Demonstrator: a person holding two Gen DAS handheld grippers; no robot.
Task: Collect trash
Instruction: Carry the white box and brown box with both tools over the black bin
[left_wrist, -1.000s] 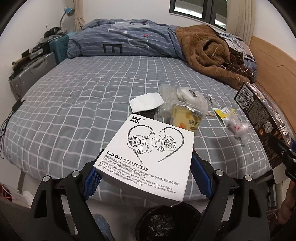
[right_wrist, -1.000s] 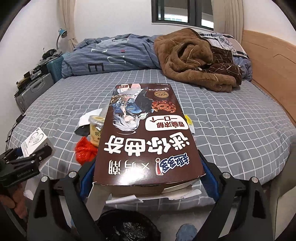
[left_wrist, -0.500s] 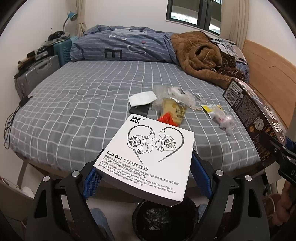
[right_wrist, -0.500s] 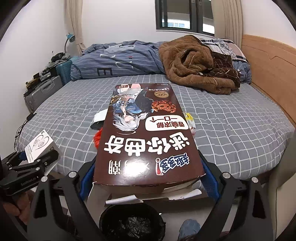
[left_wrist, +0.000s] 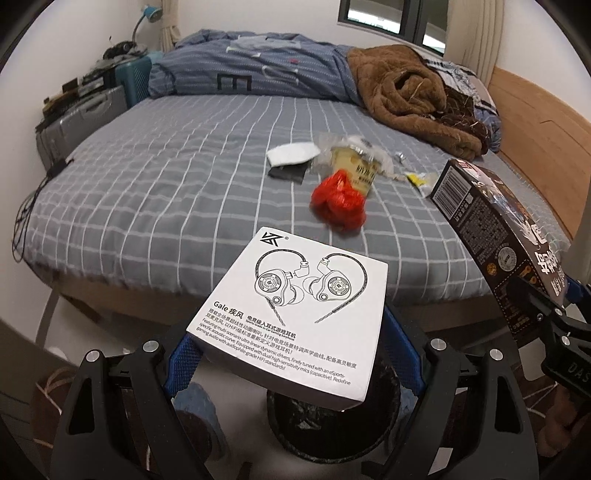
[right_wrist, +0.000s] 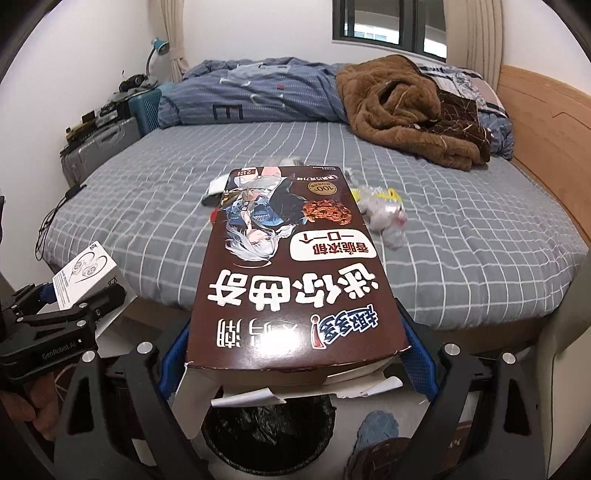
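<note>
Left wrist view, nearest first: left gripper (left_wrist: 291, 354) clamped on white earphone box (left_wrist: 295, 314), jaws pressing its two side edges, box held flat and hanging just above black trash bin (left_wrist: 332, 424) on the floor by the near edge of the bed (left_wrist: 166, 206). Right wrist view: right gripper (right_wrist: 295, 354) gripping long brown snack box (right_wrist: 291, 266) by its near, torn-open end, most of the length jutting forward past the bin (right_wrist: 266, 424) and out over the bed's near edge.

Likely trouble: snack box longer than the bin mouth appears wide, so a flat release probably bridges the rim or tips out onto the floor; nose-down tilt needed first. Loose torn flaps at the near end apt to snag on the liner. Both grippers crowding one opening, held side by side and close, so a clash or one box knocking the other aside is possible; one at a time safer. Earphone box gripped only at its edges, so a slip during tilting is plausible.

Farther off, near the middle of the bed: red plastic bag (left_wrist: 338, 203), yellow cup (left_wrist: 356, 173), white wrapper (left_wrist: 293, 153), clear crumpled wrapper (right_wrist: 384, 216), all uncollected. Beyond, brown blanket (left_wrist: 413, 99) toward the headboard side.
</note>
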